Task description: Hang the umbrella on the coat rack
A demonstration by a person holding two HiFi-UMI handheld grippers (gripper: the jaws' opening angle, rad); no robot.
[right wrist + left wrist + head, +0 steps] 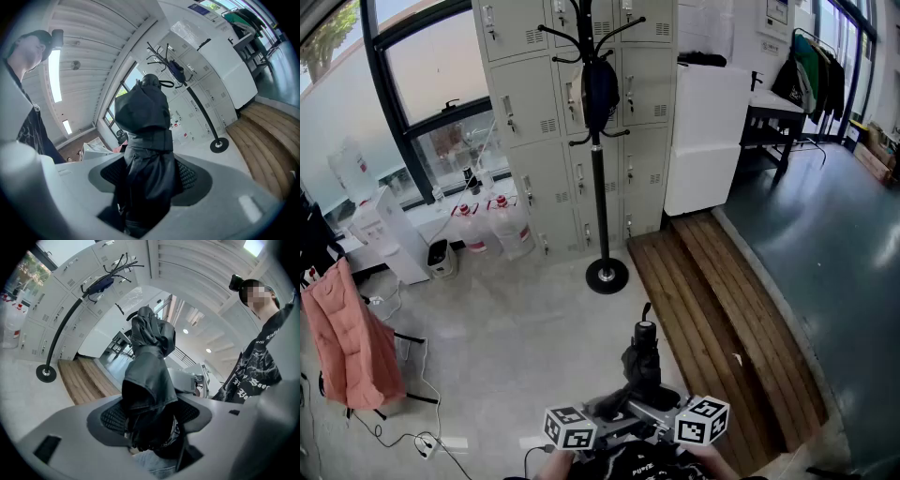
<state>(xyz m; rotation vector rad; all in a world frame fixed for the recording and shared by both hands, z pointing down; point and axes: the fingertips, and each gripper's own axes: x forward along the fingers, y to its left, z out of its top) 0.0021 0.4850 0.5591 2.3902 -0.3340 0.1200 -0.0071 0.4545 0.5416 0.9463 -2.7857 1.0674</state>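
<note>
A folded black umbrella (pixel 640 366) points forward and slightly up from the bottom of the head view. Both grippers hold it at its lower end. My left gripper (pixel 150 416) is shut on the umbrella (pixel 149 380), its dark pads (pixel 110 418) pressing the fabric from both sides. My right gripper (pixel 147 176) is likewise shut on the umbrella (pixel 146 136). The black coat rack (pixel 598 178) stands ahead on a round base (pixel 607 276), in front of grey lockers. A dark item (pixel 599 89) hangs on its hooks. The rack (pixel 70 319) (pixel 197 103) also shows in both gripper views.
Grey lockers (pixel 534 112) and a white cabinet (pixel 705 141) stand behind the rack. A wooden platform (pixel 722 309) runs along the right. Water bottles (pixel 511 225) sit at the left wall, a pink jacket (pixel 352 337) hangs at the left, and cables (pixel 422 436) lie on the floor.
</note>
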